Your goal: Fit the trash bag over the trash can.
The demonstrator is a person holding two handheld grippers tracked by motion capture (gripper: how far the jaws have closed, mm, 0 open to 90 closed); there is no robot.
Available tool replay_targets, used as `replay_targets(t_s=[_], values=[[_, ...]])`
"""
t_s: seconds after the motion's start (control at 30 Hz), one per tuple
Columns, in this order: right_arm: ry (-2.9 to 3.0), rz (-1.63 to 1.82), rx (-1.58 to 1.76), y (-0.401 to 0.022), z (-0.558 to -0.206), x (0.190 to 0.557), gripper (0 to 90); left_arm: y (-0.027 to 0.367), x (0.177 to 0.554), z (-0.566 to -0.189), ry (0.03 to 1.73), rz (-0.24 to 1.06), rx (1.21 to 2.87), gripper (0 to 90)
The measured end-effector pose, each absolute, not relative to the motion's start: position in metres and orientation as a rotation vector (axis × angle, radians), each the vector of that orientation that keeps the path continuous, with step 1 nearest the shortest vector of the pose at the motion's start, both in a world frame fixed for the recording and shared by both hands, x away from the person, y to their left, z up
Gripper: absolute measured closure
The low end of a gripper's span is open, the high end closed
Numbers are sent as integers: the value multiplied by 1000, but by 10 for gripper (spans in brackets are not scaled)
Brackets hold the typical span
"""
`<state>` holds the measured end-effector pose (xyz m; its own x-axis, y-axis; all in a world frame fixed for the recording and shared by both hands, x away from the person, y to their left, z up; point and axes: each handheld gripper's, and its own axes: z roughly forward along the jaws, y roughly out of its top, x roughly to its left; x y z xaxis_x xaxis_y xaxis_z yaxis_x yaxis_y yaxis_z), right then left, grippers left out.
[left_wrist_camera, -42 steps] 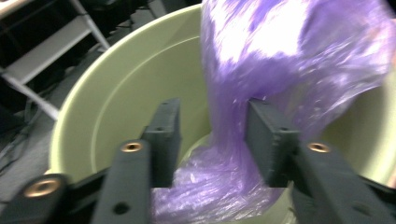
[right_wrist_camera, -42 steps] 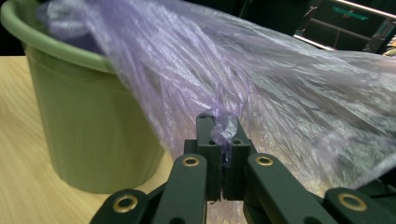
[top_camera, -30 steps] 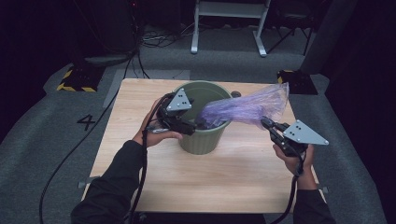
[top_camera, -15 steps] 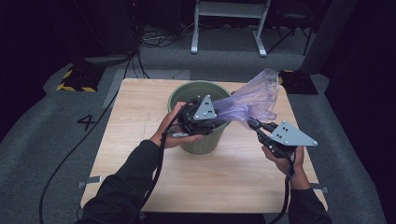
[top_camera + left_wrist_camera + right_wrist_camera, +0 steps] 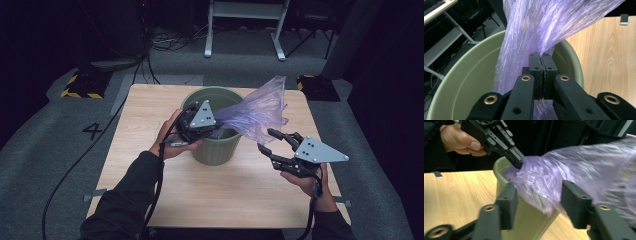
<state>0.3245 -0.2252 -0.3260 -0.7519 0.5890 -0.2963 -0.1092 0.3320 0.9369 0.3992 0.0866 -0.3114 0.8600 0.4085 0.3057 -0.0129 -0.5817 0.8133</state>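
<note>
Bag, purple and see-through, stretches from inside the bin out over the bin's right rim and rises toward the desk's far right corner.

Nearest the person, by the desk's right edge, the right claw hangs above the wood with its jaws spread; they have just been opening. In the right gripper view the bag lies between and beyond the two pads, and neither pad presses on it, so this claw has let go. In the high view its tips point at the bag's lower edge, just short of the film.

Farther in, at the middle of the desk, stands the green bin, upright, its base on the wood. The left claw reaches over the bin's near left rim, the hand wrapped around its body. Its jaws have just been closing and now stand clenched on the bag: in the left gripper view the pads meet with a gathered fold of purple film pinched between them, over the bin's mouth. From that pinch the bag fans upward and outward, and a further strip hangs down past the jaws into the bin.

Beyond the bin, the bag's loose end flares wide in the air over the far right part of the desk.
</note>
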Motion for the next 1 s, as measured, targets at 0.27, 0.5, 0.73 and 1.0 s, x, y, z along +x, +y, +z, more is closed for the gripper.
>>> replay_targets(t_s=[0.27,0.5,0.73,1.0], values=[[1920,1351,468,-229,-324,324,301,108,396,-314,293,549,2099,855],[1948,1299,455,-216,-323,340,288,118,391,-315,274,551,2094,864],[1968,1263,427,-202,-320,349,407,133,388,-317,297,550,2073,874],[2061,1339,382,-191,-328,350,826,152,381,-322,328,579,2052,870]])
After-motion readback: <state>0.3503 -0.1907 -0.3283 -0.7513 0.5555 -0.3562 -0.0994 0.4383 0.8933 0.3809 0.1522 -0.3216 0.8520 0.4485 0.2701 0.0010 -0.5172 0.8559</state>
